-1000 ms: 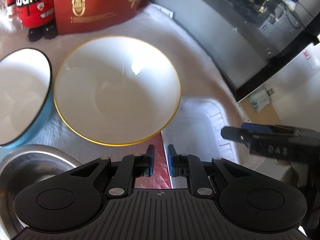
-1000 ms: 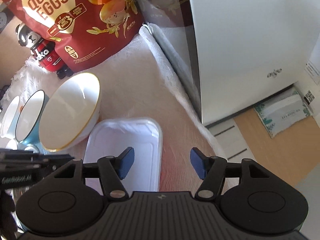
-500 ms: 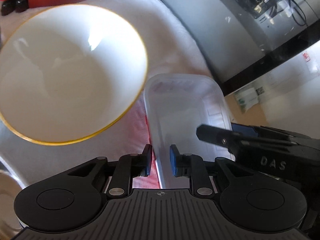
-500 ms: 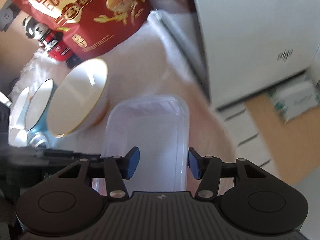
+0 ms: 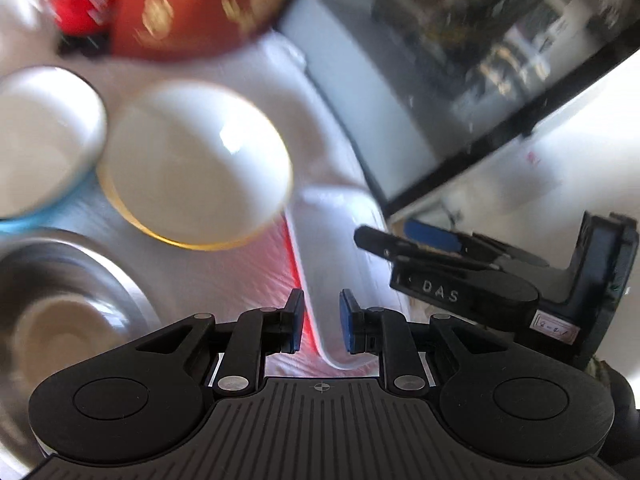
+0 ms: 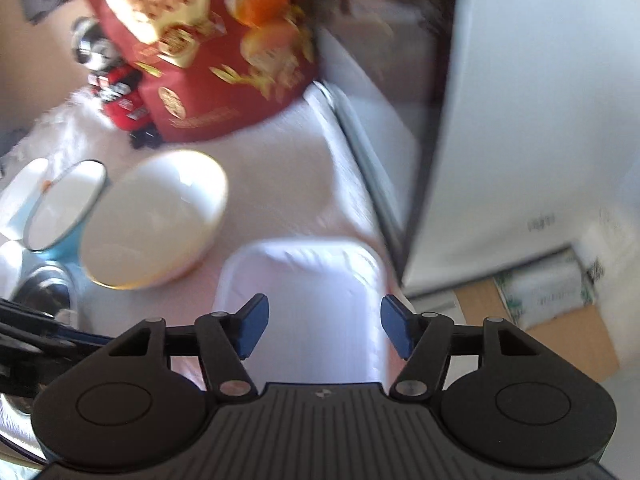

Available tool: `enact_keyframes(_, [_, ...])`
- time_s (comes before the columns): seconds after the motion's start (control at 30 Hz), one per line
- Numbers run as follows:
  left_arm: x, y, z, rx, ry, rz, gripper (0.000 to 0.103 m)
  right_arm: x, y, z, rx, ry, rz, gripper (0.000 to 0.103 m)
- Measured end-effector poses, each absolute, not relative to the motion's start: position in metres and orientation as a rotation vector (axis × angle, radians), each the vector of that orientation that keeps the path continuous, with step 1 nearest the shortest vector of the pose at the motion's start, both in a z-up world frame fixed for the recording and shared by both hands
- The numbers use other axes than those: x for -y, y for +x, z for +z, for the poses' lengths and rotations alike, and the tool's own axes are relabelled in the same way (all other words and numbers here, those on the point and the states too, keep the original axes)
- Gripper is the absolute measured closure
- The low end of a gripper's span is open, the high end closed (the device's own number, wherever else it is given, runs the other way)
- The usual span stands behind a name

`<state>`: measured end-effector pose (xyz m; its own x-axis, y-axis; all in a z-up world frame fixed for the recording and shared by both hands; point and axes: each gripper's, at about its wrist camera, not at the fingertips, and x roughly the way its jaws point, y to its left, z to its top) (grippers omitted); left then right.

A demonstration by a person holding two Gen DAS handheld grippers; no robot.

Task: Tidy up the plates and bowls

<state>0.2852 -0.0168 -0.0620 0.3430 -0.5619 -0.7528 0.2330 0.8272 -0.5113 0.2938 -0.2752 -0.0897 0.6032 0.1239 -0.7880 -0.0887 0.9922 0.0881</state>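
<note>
Plastic tray, left wrist view: white rectangular tray [image 5: 340,264] lay on the pale cloth [image 5: 248,276], long near edge running between the blue pads.
Left gripper [image 5: 320,326]: jaws parted narrowly, tray rim in the gap; contact with either pad could not be told.
Gold-rimmed bowl [image 5: 196,164]: white inside, just left of the tray, tilted toward the camera.
Blue bowl [image 5: 44,140]: beside the gold-rimmed one, rims near touching.
Steel bowl [image 5: 68,308]: lower left, a pale smaller dish inside.
Writing: "DAS" legible on the right gripper [image 5: 424,242] at the tray's far side; text on the red bag [image 5: 188,8] too blurred to read.

Plastic tray, right wrist view: tray [image 6: 304,308] sat directly ahead between the fingers.
Right gripper [image 6: 324,330]: spread wide, pads level with the tray's two long sides, gripping nothing.
Bowls: gold-rimmed bowl [image 6: 156,220] left of the tray, blue bowl [image 6: 64,208] beyond it.
Red bag [image 6: 208,52]: stood behind the bowls, lettering smeared.
Red toy figure [image 6: 112,84]: beside the bag.
White box [image 6: 532,120]: right of the tray, small grey mark unreadable.
</note>
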Motion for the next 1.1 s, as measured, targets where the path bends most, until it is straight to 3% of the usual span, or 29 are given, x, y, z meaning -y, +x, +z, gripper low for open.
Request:
enact_keyframes(0.13, [-0.033, 0.26, -0.032, -0.973, -0.334, -0.407, 0.082, 0.248, 0.286, -0.068, -0.855, 0.062, 0.204, 0.033])
enact_keyframes(0.3, [-0.098, 0.231, -0.019, -0.866, -0.318, -0.185, 0.082, 0.198, 0.283, -0.068, -0.913, 0.095, 0.329, 0.03])
enact_keyframes(0.53, [-0.177, 0.206, -0.049, -0.935, -0.435, -0.033, 0.082, 0.134, 0.279, -0.091, -1.024, 0.158, 0.431, 0.023])
enact_keyframes(0.9, [-0.176, 0.216, -0.084, -0.959, -0.469, -0.049, 0.082, 0.114, 0.281, -0.124, -1.071, 0.268, 0.354, 0.02])
enact_keyframes(1.1, [-0.167, 0.224, -0.088, -0.992, -0.423, -0.029, 0.082, 0.118, 0.292, -0.142, -1.179, 0.312, 0.374, 0.012])
